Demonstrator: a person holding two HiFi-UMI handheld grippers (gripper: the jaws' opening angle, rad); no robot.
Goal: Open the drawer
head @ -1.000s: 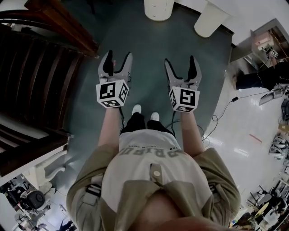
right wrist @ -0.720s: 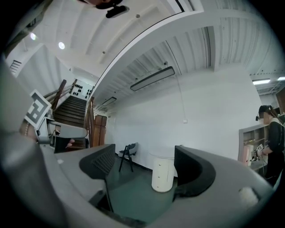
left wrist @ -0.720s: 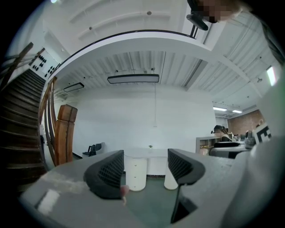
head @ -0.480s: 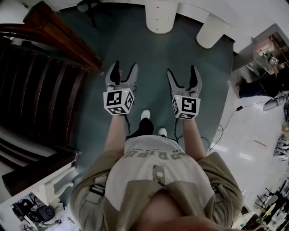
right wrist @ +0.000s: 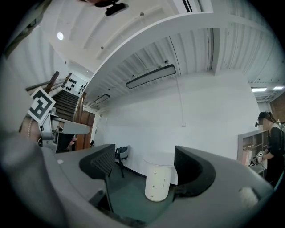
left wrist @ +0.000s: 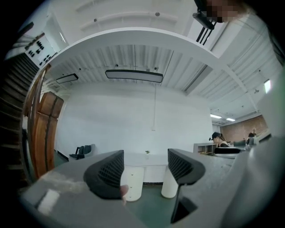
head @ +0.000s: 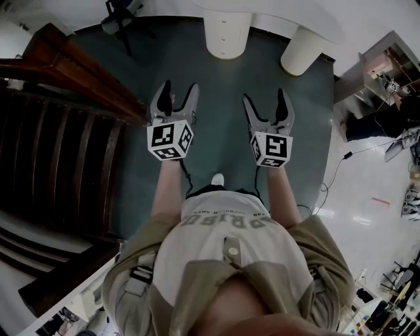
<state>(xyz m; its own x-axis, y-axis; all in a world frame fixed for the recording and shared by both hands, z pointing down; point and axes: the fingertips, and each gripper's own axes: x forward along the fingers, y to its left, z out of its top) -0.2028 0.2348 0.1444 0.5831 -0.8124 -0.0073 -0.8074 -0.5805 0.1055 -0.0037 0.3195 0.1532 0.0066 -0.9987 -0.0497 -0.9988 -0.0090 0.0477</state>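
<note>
Dark green floor [head: 223, 111] in the middle, glossy white floor [head: 357, 197] off to the right, dark wooden stairs [head: 59, 157] on the left. Plain white wall [left wrist: 133, 116] ahead with a white table [head: 315, 20] in front of it. There's a black chair [head: 118, 13] near the stairs and a long ceiling light [left wrist: 133, 75] overhead.

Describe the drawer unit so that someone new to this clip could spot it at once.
At the far end of the green floor stands a white table on two round white pedestals. The drawer unit is the left pedestal, the one nearer the wooden staircase. Unlike its plain neighbour, it has a column of small knobs down its front.
</note>
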